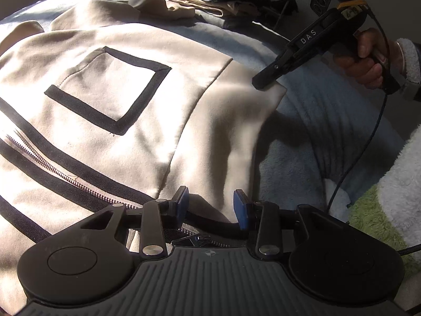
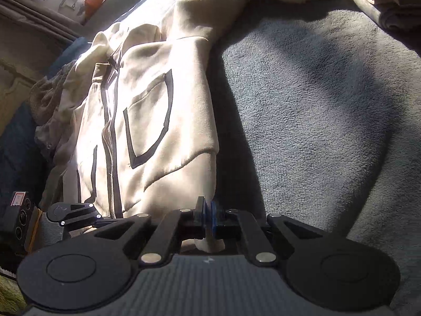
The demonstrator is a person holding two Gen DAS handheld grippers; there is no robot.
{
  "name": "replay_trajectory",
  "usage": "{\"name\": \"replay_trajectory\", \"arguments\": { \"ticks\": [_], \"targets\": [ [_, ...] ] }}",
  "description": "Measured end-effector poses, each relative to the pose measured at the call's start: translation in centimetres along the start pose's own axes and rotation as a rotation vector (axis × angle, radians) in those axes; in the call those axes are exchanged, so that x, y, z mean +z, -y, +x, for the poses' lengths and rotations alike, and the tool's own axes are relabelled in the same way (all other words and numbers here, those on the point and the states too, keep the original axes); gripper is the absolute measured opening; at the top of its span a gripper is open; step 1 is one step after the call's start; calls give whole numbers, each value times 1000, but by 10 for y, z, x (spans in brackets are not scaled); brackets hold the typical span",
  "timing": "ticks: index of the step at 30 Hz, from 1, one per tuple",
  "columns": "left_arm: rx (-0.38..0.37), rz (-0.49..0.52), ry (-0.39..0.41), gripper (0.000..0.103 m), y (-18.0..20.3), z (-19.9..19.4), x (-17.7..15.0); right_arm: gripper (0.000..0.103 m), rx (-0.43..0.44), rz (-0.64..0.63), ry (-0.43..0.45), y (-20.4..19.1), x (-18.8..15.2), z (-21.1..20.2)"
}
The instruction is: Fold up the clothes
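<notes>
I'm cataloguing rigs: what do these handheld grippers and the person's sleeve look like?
Both grippers, left and right, are black with blue finger pads, silver rivets and ribbed grey bodies. The right one bears white "DAS" lettering, a yellow tag and a black cable. The sleeve is fluffy and pale.

Our left gripper (image 1: 211,205) low with fingers spread apart, our right gripper (image 2: 209,217) pinched tight, right hand (image 1: 368,60) gripping its handle

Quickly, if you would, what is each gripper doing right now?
Left gripper: open, holding nothing, over the jacket hem.
Right gripper: shut on the jacket's corner.
</notes>
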State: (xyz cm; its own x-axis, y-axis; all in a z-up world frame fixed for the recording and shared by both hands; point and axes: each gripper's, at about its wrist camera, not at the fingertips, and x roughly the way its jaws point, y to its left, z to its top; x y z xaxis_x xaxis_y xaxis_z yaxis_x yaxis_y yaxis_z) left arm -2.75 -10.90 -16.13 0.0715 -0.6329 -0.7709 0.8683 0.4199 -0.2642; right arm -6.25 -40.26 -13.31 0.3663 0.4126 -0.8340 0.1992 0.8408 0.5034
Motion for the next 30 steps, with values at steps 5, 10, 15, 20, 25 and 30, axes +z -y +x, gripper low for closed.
{"name": "replay_trajectory", "arguments": {
  "ticks": [5, 10, 15, 20, 25, 30],
  "targets": [
    [10, 9, -9, 38, 4, 0, 0, 5, 23, 126, 3, 24, -7, 15],
    [21, 8, -5, 38, 7, -4, -1, 52, 100, 142, 56, 30, -17, 5],
    [21, 22, 5, 40, 11, -10, -3, 52, 113, 109, 66, 31, -27, 5],
    [27, 68, -16, 40, 21, -8, -8, 5, -9, -66, 82, 5, -31, 8],
    [23, 109, -35, 40, 30, -4, -13, 6, -117, -156, 31, 3, -26, 20],
    [20, 110, -36, 40, 28, -8, -13, 33, -108, -157, 33, 6, -21, 4]
  ]
}}
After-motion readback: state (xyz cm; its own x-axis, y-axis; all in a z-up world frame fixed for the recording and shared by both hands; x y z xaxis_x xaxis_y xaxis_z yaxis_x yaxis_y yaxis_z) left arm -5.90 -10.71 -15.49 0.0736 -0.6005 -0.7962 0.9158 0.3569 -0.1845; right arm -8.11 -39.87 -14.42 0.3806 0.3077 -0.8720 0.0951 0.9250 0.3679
